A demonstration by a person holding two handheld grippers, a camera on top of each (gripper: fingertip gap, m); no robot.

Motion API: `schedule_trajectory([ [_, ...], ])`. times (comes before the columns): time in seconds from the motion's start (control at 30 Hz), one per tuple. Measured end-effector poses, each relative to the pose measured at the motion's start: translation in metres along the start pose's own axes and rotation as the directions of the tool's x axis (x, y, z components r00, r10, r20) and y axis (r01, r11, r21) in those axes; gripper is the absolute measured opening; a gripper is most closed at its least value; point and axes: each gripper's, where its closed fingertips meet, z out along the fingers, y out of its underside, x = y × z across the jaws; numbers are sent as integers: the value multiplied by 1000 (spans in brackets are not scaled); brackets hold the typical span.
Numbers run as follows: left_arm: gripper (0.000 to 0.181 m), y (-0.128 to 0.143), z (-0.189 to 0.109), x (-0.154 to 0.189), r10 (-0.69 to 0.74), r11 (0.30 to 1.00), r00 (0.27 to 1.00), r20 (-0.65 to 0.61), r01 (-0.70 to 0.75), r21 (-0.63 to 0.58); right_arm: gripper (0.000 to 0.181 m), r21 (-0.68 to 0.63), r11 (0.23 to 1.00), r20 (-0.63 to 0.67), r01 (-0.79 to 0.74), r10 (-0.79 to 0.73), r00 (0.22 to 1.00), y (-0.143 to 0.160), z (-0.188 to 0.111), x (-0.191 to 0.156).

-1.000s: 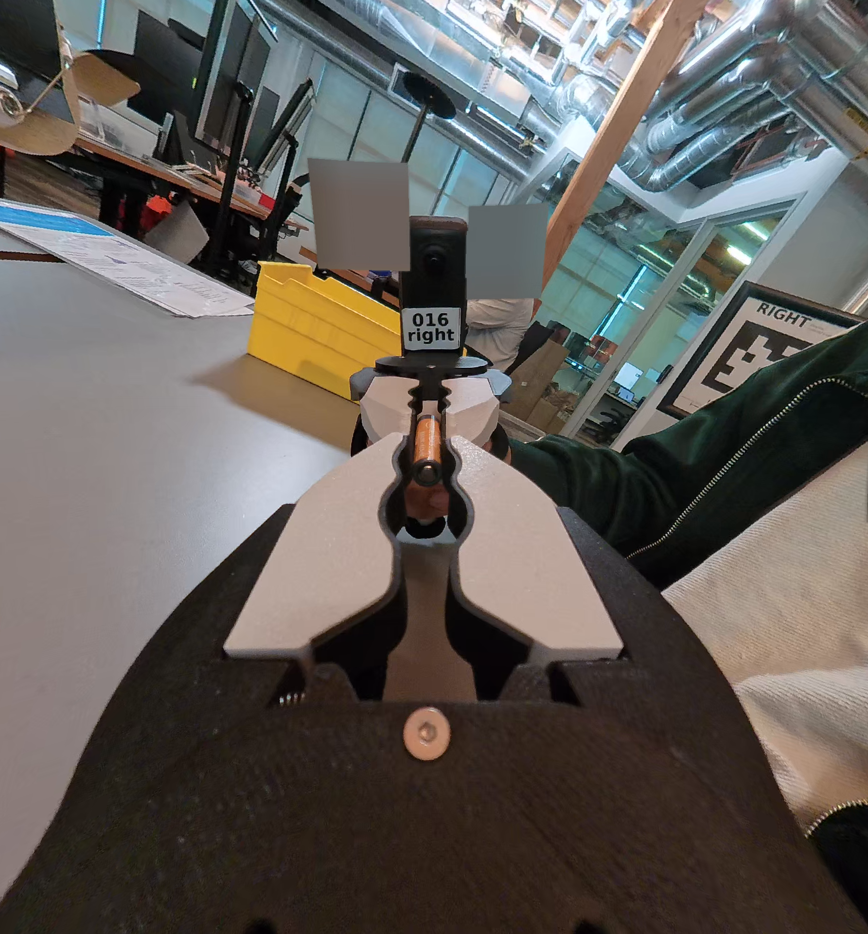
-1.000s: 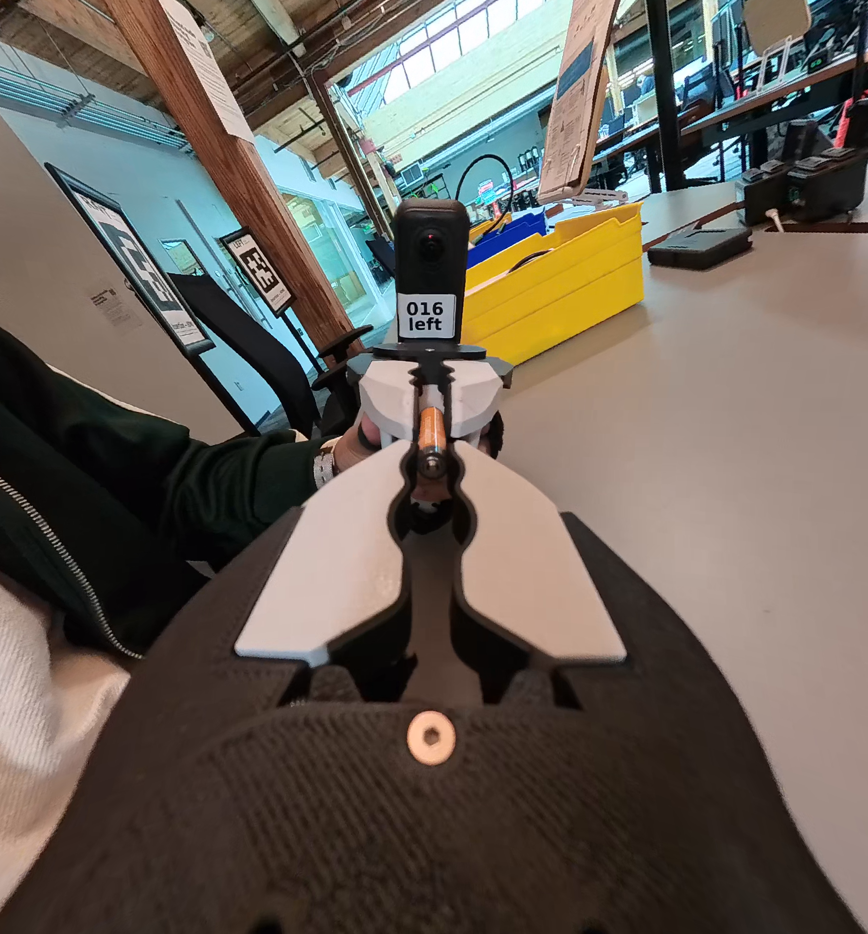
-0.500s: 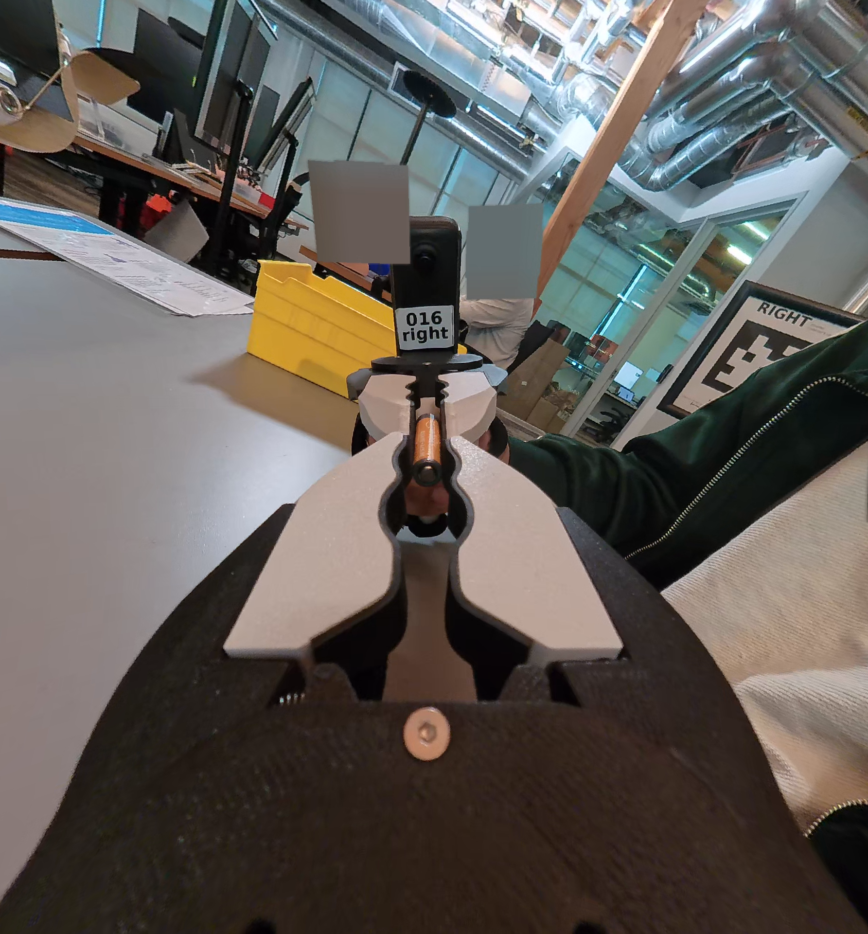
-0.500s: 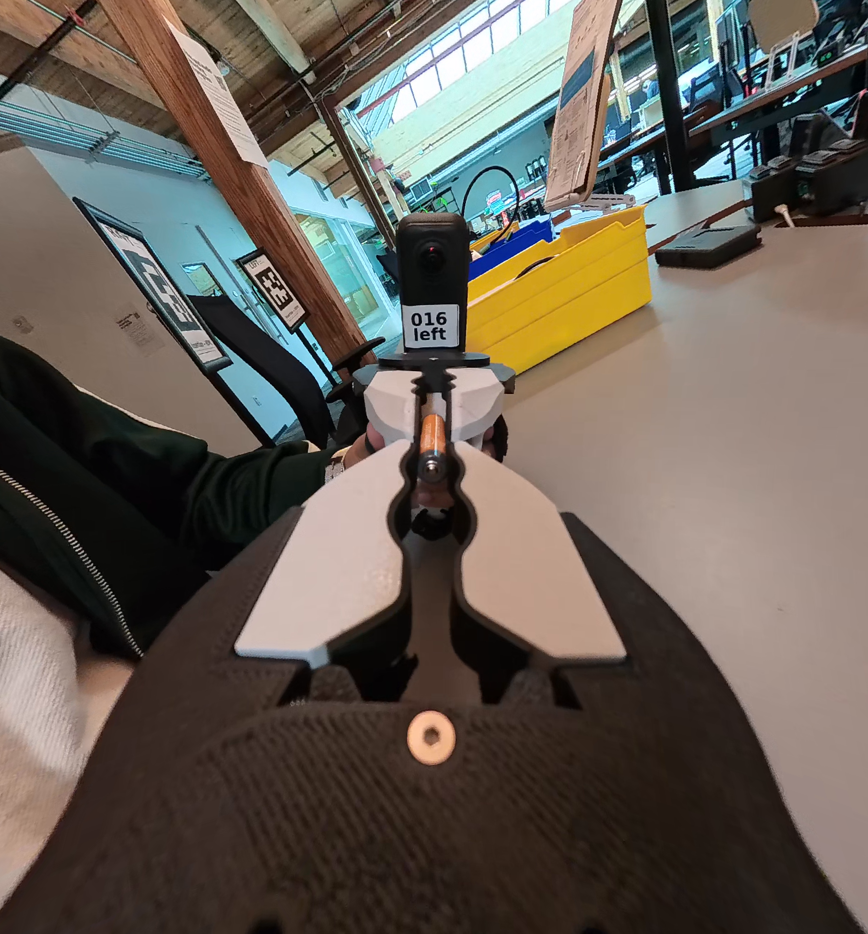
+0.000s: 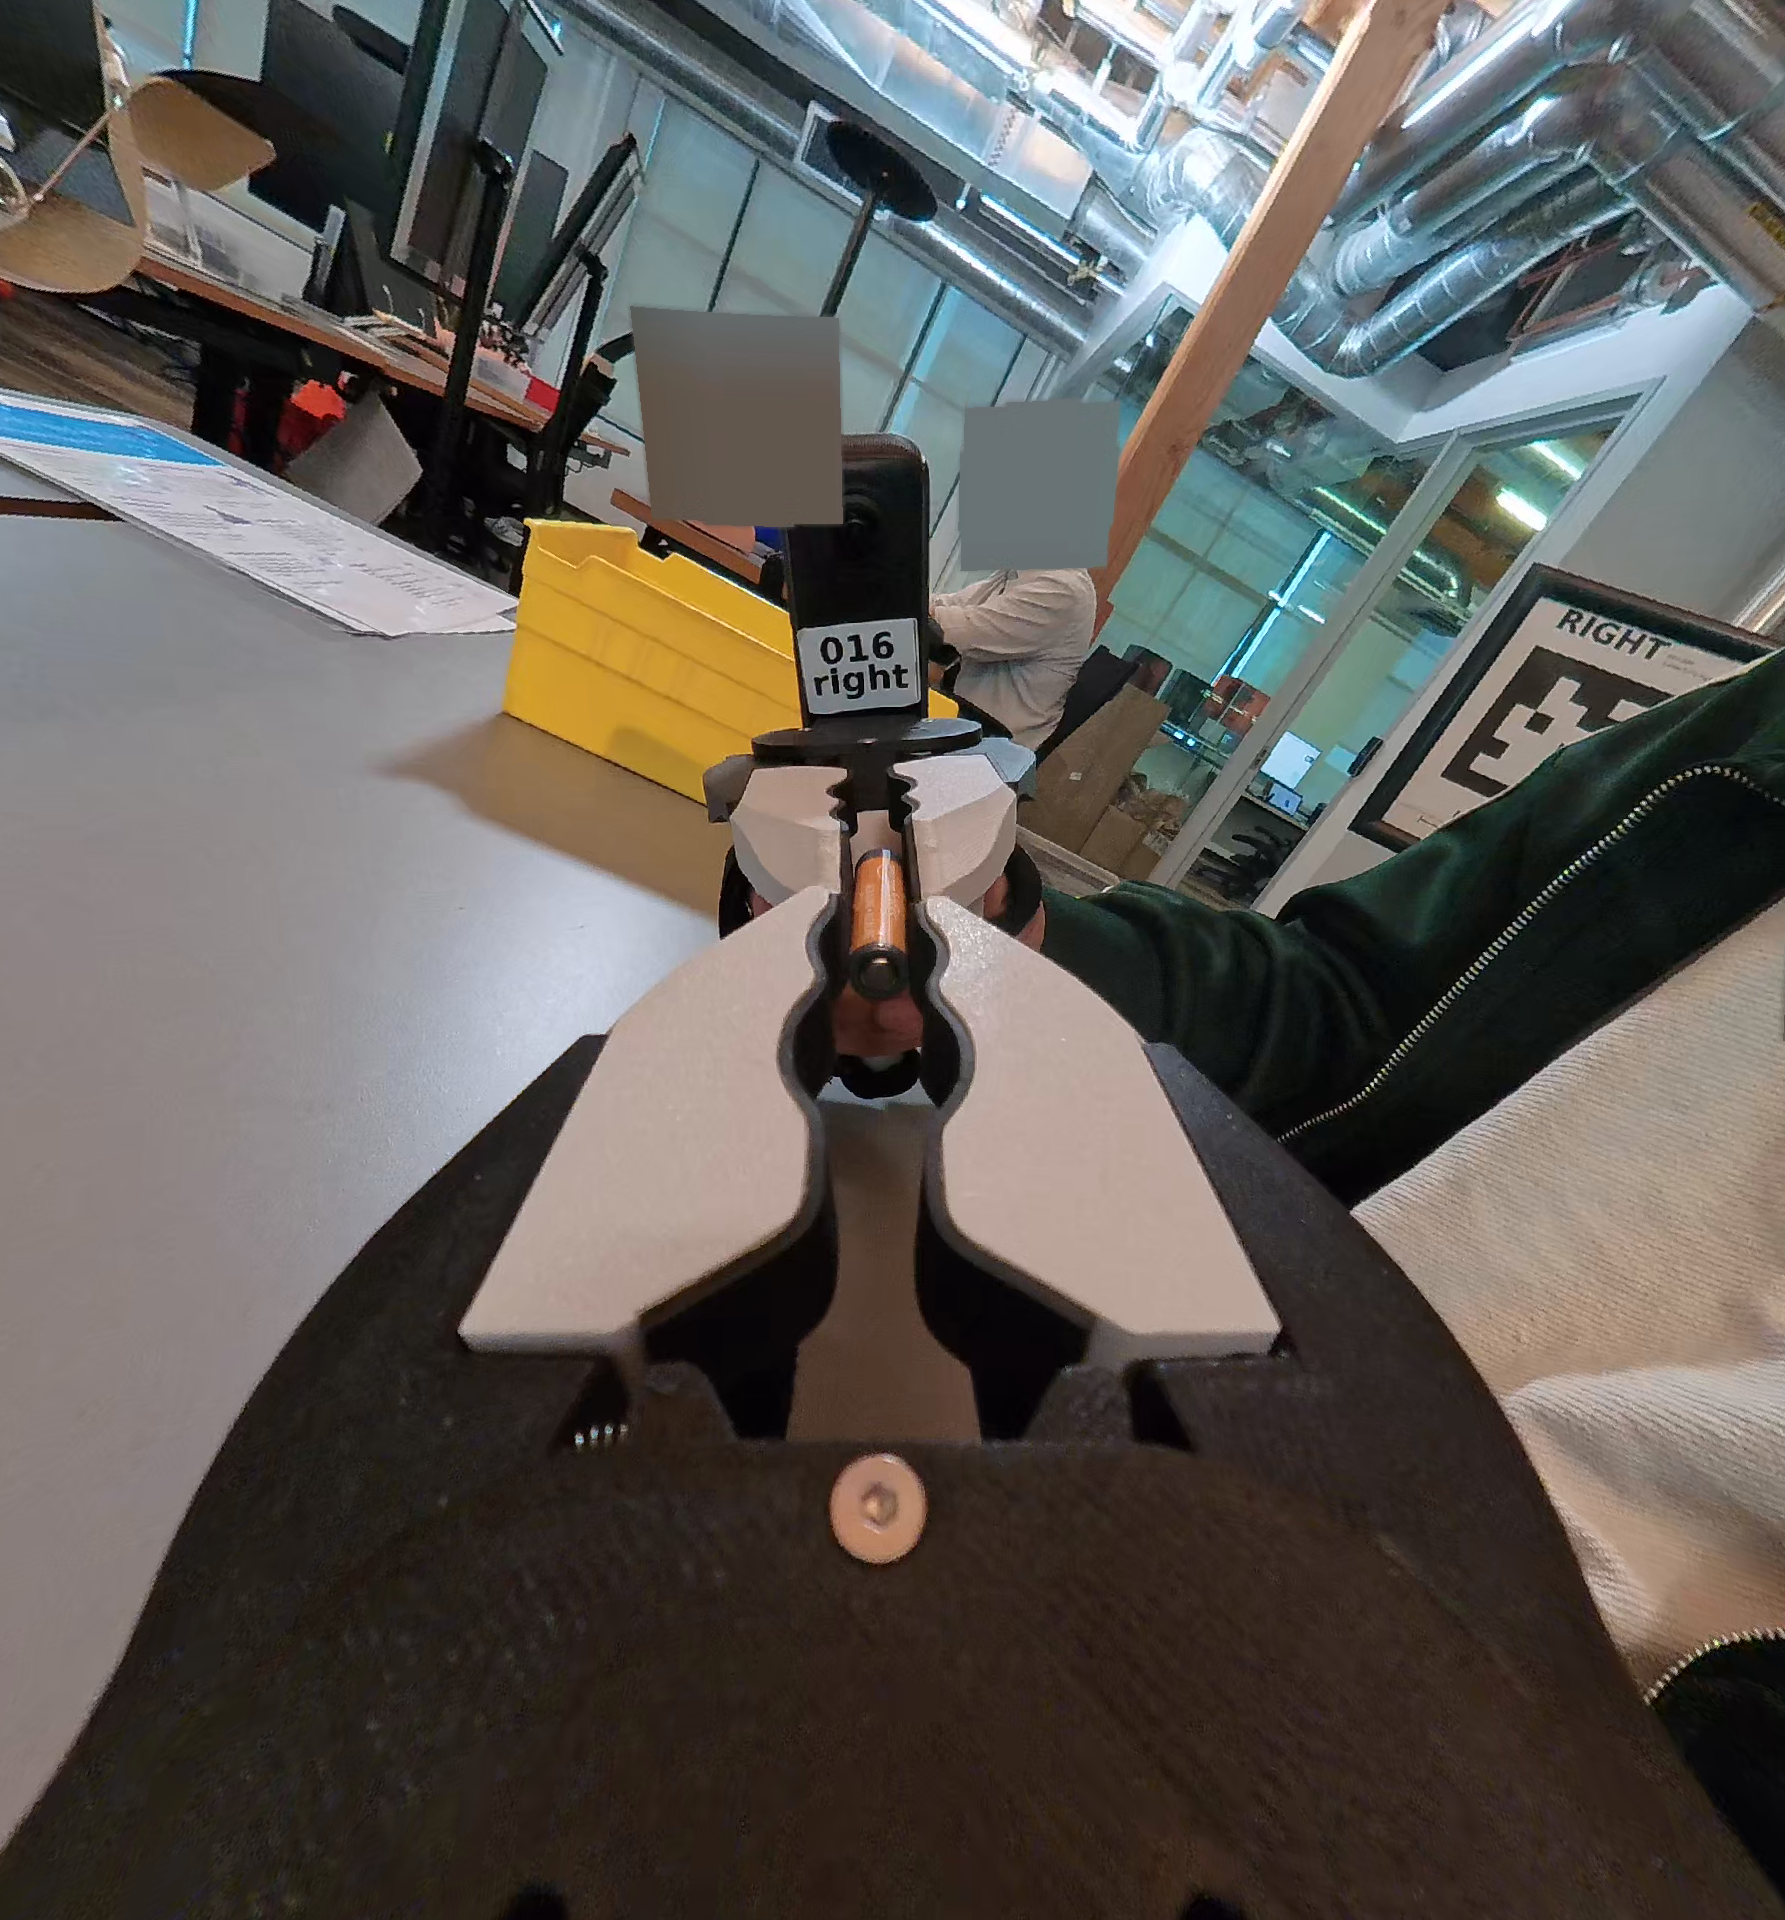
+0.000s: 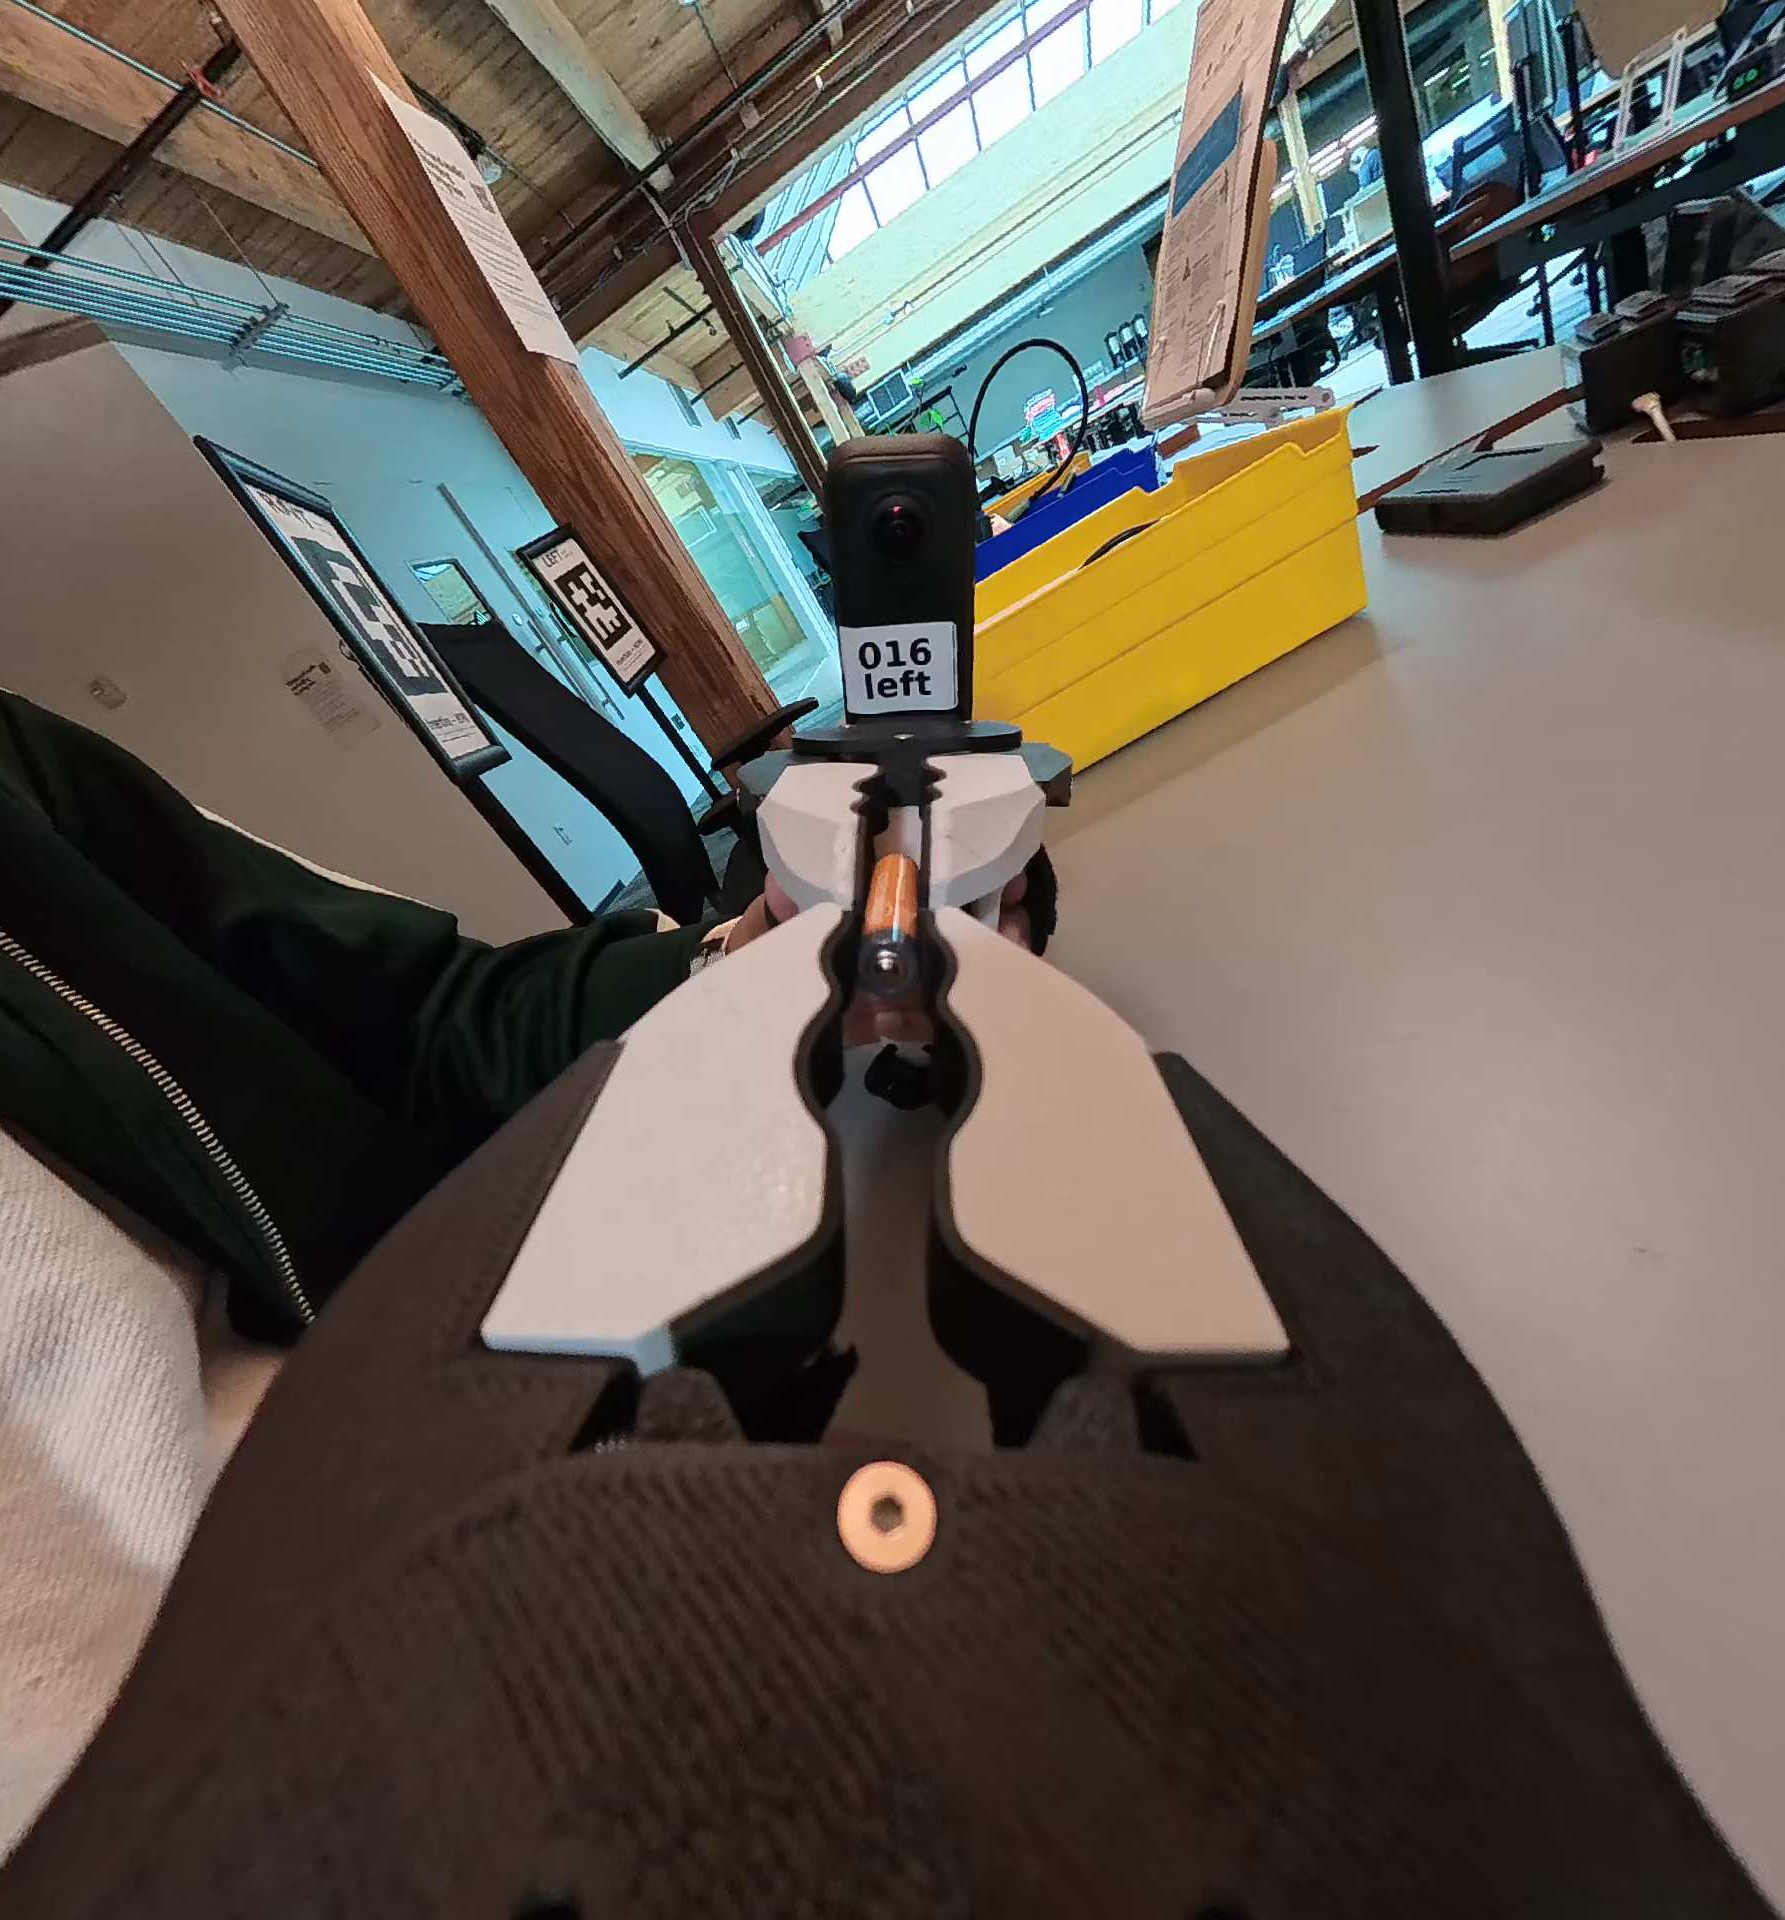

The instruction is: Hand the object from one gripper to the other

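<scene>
A copper-coloured battery point(image 5: 877, 914) hangs in the air between my two grippers, which face each other tip to tip above the grey table point(image 5: 192, 935). My left gripper point(image 5: 875, 935) is shut on the near end of the battery in the left wrist view. My right gripper point(image 5: 880, 862) faces it and grips the far end. In the right wrist view my right gripper point(image 6: 893, 935) is shut on the battery point(image 6: 890, 904), and the left gripper point(image 6: 893, 862) holds the other end. The battery's middle is bare between the two sets of fingertips.
A yellow bin point(image 5: 639, 665) stands on the table behind the grippers and also shows in the right wrist view point(image 6: 1179, 613). Papers point(image 5: 223, 520) lie at the far left. A flat black device point(image 6: 1490, 488) lies at the far right. Green sleeves point(image 5: 1387, 935) border the table edge. Only a small space, under 4 cm, lies between the two pairs of fingers.
Both grippers have shifted slightly together, so the background has moved a little in both views. The battery stays gripped at both ends.
</scene>
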Motion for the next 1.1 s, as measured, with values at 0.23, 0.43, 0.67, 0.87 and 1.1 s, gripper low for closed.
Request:
schedule_trajectory([
  [0.23, 11, 1, 0, -1, 5, 1000, 1000, 7, -5, -6, 11, -3, 1000, -9, 5, -5, 1000, 0, 0, 1],
  [0.43, 11, -1, 0, -1, -3, 1000, 1000, 2, 2, 22, 10, -8, 999, -35, 31, -31, 999, -1, 1, 1],
  [0.67, 36, -7, -1, -5, 1, 998, 1000, 29, -3, 68, 10, 39, 999, -56, 21, -19, 998, -9, -6, 5],
  [0.87, 31, -10, -5, -7, -24, 996, 999, 24, 22, 84, 10, 57, 998, -51, 19, -16, 999, -13, -9, 5],
  [1.1, 17, -3, -2, -2, -36, 999, 999, -8, 36, 38, 10, 55, 998, -44, 23, -20, 999, -12, -8, 4],
])
